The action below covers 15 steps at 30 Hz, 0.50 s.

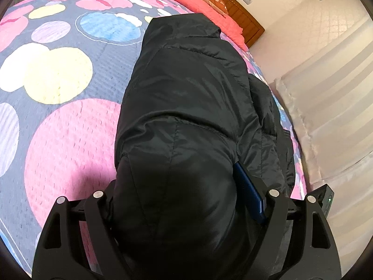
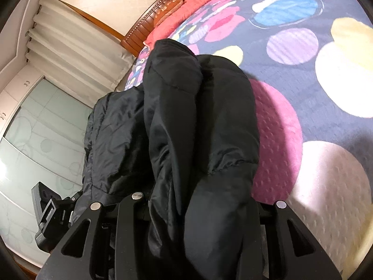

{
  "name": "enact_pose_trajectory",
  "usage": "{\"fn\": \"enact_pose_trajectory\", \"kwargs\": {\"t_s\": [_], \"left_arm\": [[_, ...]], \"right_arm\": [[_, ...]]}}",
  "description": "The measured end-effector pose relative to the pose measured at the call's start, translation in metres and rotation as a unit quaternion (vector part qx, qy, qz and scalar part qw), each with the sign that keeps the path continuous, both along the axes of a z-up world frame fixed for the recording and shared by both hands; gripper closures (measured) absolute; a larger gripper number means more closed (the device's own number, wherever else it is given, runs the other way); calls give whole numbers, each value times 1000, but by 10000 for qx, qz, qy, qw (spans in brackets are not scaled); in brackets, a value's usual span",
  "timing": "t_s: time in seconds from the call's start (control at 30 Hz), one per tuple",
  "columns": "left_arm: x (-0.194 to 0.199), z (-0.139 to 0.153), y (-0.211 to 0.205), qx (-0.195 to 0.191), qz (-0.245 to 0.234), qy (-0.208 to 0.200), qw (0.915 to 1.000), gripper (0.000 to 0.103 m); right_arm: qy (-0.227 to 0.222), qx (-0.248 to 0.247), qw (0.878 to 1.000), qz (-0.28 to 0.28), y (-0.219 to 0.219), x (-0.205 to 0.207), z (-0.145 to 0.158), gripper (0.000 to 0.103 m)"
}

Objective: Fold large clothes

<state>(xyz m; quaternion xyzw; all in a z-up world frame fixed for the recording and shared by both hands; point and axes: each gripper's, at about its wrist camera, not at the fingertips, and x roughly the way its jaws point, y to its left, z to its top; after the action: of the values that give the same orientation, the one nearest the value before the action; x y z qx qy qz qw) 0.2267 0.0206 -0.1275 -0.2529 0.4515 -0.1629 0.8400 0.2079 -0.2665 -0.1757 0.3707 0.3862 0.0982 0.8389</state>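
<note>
A black padded jacket (image 1: pixel 186 98) lies on the bed with its near end raised, and it also shows in the right wrist view (image 2: pixel 186 116). My left gripper (image 1: pixel 186 210) is shut on the jacket's near edge; the cloth bulges over the jaws and hides the fingertips, with one blue pad (image 1: pixel 249 193) showing at the right. My right gripper (image 2: pixel 198 221) is shut on another part of the jacket's near edge, its fingertips hidden by the cloth. The left gripper's body (image 2: pixel 49 214) shows at the lower left of the right wrist view.
The bed has a grey quilt with big coloured circles (image 1: pixel 58 70). A red blanket (image 1: pixel 200 4) and a wooden headboard (image 1: pixel 242 11) lie at the far end. White curtains (image 1: pixel 321 107) and a glass-fronted wardrobe (image 2: pixel 37 140) stand beside the bed's edge.
</note>
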Motion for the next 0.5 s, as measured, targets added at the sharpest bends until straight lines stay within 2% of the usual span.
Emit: {"fn": "enact_pose_trajectory", "kwargs": {"t_s": [0.17,0.37,0.5], "left_arm": [[-1,-3,7,7,14,-6,10000,20],[1,0,14,-101,-20,31,9999,19],[-2,-2,30,-162,-7,40,9999,14]], "right_arm": [[27,-22,10000,5,1,-3,1,65],[77,-81,9999,-120,3,1,5,53],[98,-189,9997,-107,1,-5,8,38]]}}
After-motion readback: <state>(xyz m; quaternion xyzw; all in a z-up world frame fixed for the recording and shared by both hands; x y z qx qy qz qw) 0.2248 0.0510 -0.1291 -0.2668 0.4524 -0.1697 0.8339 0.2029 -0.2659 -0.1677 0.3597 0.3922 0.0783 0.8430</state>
